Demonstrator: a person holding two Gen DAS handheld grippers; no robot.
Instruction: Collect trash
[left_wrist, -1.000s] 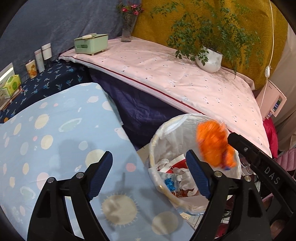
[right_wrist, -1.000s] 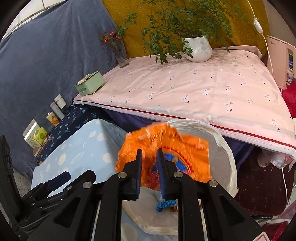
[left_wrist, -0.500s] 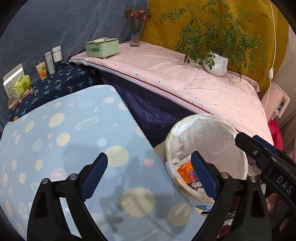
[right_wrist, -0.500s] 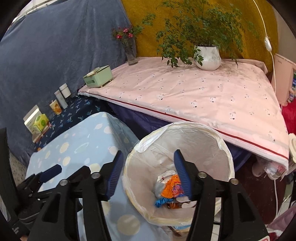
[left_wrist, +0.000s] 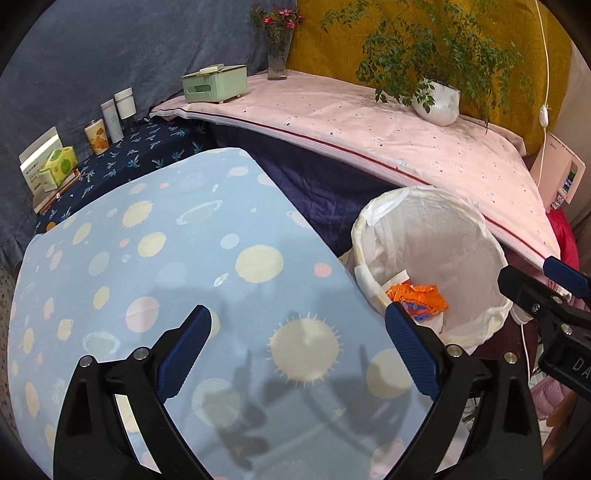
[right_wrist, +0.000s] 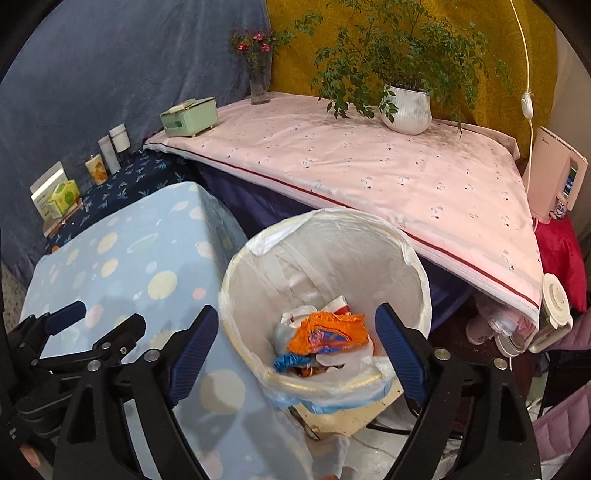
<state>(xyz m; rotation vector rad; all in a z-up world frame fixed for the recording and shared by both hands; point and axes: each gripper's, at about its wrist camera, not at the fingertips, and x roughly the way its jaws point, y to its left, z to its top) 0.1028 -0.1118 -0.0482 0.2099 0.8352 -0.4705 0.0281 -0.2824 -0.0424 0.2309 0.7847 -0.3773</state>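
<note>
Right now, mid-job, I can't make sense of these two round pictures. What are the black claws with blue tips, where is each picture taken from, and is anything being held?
The claws are hand-held two-finger grippers, one in each of a person's hands, not a robot arm. Each carries a fisheye camera looking forward along its fingers, hence the round pictures. One picture is from the left gripper, which is over a blue planet-print cloth. The other is from the right gripper, which is above a white-lined trash bin. Both stand open and hold nothing. An orange wrapper lies in the bin on other trash. Behind are a pink-covered surface with a potted plant and a green box.
</note>
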